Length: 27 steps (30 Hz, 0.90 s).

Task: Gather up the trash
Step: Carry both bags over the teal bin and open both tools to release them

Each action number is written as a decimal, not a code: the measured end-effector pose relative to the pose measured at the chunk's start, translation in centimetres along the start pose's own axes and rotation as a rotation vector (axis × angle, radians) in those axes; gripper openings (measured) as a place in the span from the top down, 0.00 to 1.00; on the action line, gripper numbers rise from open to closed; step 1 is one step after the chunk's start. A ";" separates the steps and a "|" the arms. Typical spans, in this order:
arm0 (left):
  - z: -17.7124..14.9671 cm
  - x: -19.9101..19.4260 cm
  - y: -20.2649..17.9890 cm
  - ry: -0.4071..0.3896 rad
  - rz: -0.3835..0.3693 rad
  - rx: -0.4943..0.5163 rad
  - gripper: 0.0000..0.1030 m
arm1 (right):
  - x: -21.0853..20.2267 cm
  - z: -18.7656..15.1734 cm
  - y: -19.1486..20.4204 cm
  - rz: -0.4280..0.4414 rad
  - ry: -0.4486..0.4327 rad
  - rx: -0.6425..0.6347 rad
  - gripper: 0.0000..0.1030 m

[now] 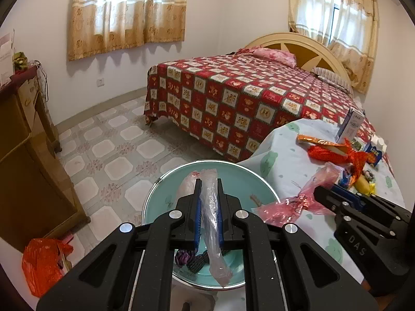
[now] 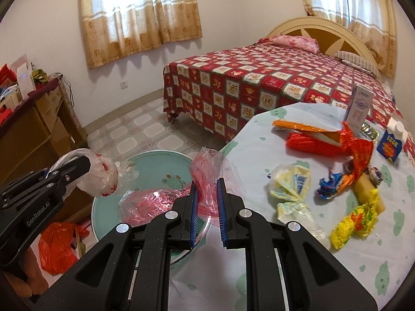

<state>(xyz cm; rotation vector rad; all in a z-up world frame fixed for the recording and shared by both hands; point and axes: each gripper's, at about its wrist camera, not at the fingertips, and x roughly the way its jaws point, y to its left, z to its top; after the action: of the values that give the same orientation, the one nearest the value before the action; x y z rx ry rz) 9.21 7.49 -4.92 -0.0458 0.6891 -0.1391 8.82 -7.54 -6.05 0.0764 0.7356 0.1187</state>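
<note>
Left hand-held gripper (image 1: 208, 181) clenched on a clear plastic bag (image 1: 214, 223) above a teal basin (image 1: 160, 207), right hand-held gripper (image 2: 207, 181) at 3 o'clock clenched on pink cellophane (image 2: 207, 165), wrappers (image 2: 293, 184) littering the counter (image 2: 259, 140) beside.

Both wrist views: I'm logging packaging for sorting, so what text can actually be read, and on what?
"DAS" on the right tongs' black body.
"GenRobot.AI" on the left tongs' black body.
"Look" on the blue carton on the table.
White tall box: printing too small to read.
Yellow-white wrapper: barcode only, unreadable.
</note>
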 end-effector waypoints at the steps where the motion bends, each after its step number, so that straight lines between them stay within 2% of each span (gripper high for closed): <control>1: -0.1 0.3 0.1 0.007 0.002 -0.003 0.91 | 0.2 -0.1 0.2 0.000 0.004 -0.005 0.86; 17: -1.1 2.6 1.3 0.063 0.027 -0.033 0.91 | 4.9 -0.7 2.3 0.053 0.102 -0.060 0.85; 19: -1.1 2.8 1.4 0.067 0.028 -0.035 0.91 | 5.3 -0.8 2.5 0.058 0.111 -0.062 0.83; 22: -1.1 3.0 1.3 0.071 0.028 -0.035 0.91 | 5.5 -0.9 2.6 0.068 0.115 -0.058 0.74; 27: -1.2 3.1 1.3 0.073 0.027 -0.038 0.91 | 5.2 -0.9 2.5 0.055 0.099 -0.062 0.72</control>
<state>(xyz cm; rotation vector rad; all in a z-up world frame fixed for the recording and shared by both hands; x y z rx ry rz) 10.96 8.32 -7.87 -0.0680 0.7650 -0.1022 11.83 -4.37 -9.88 0.0322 0.8287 0.1986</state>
